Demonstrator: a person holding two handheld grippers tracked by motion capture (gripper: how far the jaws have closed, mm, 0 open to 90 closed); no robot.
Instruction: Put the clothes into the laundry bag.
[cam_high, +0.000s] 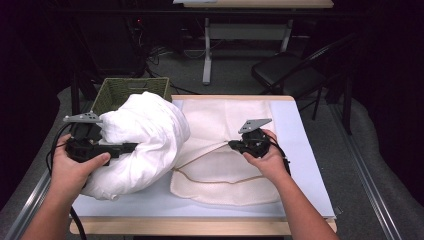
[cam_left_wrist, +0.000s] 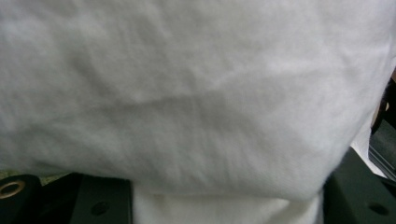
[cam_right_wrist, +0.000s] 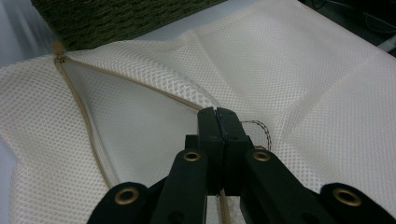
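The surface (cam_high: 310, 165) carries a cream mesh bag (cam_high: 230, 125) spread flat at its centre, zipper mouth gaping towards 9 o'clock. A bulky white pillow (cam_high: 145, 135) lies at the bag's 9 o'clock, its end at that mouth. A green woven basket (cam_high: 125, 90) stands at 11 o'clock. The left tongs (cam_high: 127, 147) press into the pillow; their gap cannot be made out. The right tongs (cam_right_wrist: 217, 116) are closed, pinching the bag's upper zipper edge.

Left gripper (cam_high: 131, 146) level, pointing right, jaws spread wide. Right gripper (cam_high: 232, 144) pointing left, jaws pinched together.
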